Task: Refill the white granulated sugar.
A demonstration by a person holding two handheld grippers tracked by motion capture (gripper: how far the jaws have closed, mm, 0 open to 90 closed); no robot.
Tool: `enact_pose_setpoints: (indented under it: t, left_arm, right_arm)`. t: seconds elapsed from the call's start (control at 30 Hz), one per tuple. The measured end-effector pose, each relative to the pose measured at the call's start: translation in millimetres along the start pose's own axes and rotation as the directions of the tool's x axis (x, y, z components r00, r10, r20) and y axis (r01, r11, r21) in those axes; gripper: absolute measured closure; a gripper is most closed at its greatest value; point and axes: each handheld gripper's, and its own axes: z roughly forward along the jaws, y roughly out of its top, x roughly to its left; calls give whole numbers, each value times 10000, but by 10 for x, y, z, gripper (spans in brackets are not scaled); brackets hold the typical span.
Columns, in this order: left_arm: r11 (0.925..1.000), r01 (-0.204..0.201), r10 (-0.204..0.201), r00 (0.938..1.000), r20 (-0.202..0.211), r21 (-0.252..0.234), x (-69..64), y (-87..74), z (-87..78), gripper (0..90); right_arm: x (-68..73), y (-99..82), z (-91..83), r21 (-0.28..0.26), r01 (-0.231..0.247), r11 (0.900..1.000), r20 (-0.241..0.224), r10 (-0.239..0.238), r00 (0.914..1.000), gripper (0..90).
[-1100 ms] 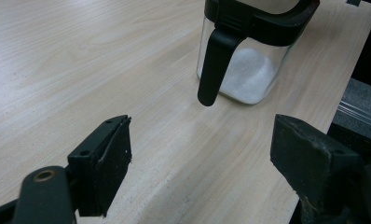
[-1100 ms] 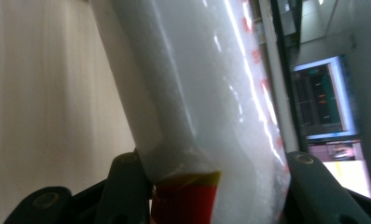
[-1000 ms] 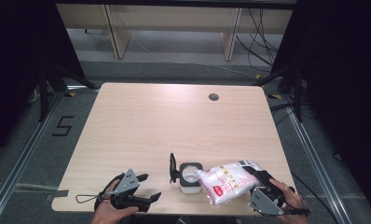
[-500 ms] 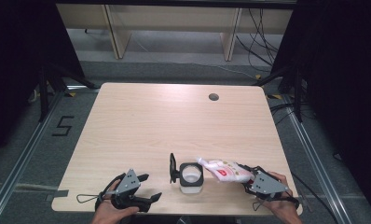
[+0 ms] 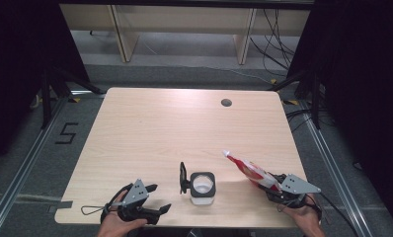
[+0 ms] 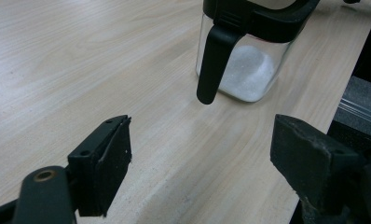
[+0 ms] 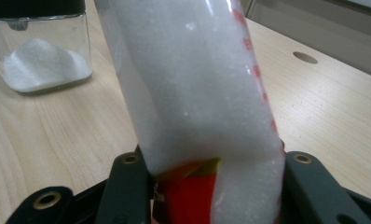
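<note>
1. Right gripper – jaws clamped on a bag of white granules, near the table's front right edge.
2. Left gripper – jaws spread, empty, front left.
3. Glass jar between them, part-filled, lid open.

One table; one lidded glass jar; one bag; two claws: left, right.

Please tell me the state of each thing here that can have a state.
Jar: upright on the table, lid open, some white powder inside.
Bag: held tilted, filled with white powder.
Left tool: open, empty.
Right tool: shut on the bag.
</note>
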Motion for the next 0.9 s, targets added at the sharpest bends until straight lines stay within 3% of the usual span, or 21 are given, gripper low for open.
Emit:
enact_pose_setpoints:
  t: [0.07,0.3,0.33,0.43,0.53,0.57,0.6,0.7,0.77,0.8,0.87,0.9]
  left_arm:
    - [9995,316,-316,9995,-88,-18,-17,-4,-5,199]
    - [9996,267,-267,9996,-103,-14,-15,-3,-6,199]
    - [9995,312,-312,9995,-87,-6,-15,-4,-8,199]
    - [9990,392,-393,9992,-47,-218,-18,-8,7,199]
    - [9990,429,-430,9991,-25,-127,-24,-3,-3,199]
    - [9990,429,-430,9991,-25,-127,-24,-3,-3,199]
    - [9994,347,-348,9994,-38,-83,-22,-2,-6,199]
    - [9994,328,-328,9995,-39,-87,-23,-2,-8,199]
    - [9992,396,-396,9992,-43,-103,-24,-2,-6,199]
    - [9994,340,-341,9994,-53,-44,-16,-4,-10,199]
    - [9996,256,-257,9997,-61,-122,-11,-2,-5,199]
    - [9996,256,-257,9997,-61,-122,-11,-2,-5,199]
  right_arm:
    - [9,0,2,-37,-178,9998,77,178,9998,587]
    - [-14,-3,-21,159,-504,9986,-50,504,9987,575]
    - [-11,-9,-26,110,-841,9964,-57,841,9964,574]
    - [-29,-26,-41,-7,-1149,9934,-38,1149,9934,575]
    - [-48,-55,-68,-6,-1770,9842,-124,1770,9841,576]
    - [-55,-62,-73,-38,-1675,9859,-48,1675,9859,577]
    - [-37,-58,-94,154,-1990,9799,-79,1991,9799,578]
    - [-49,-69,-96,-34,-1981,9802,45,1981,9802,577]
    - [-44,-70,-115,84,-2216,9751,-18,2216,9751,577]
    - [-72,-68,-129,202,-1842,9827,130,1839,9829,576]
    - [-85,-71,-131,86,-1868,9824,50,1867,9824,573]
    - [-60,-72,-157,299,-2447,9691,101,2445,9696,573]
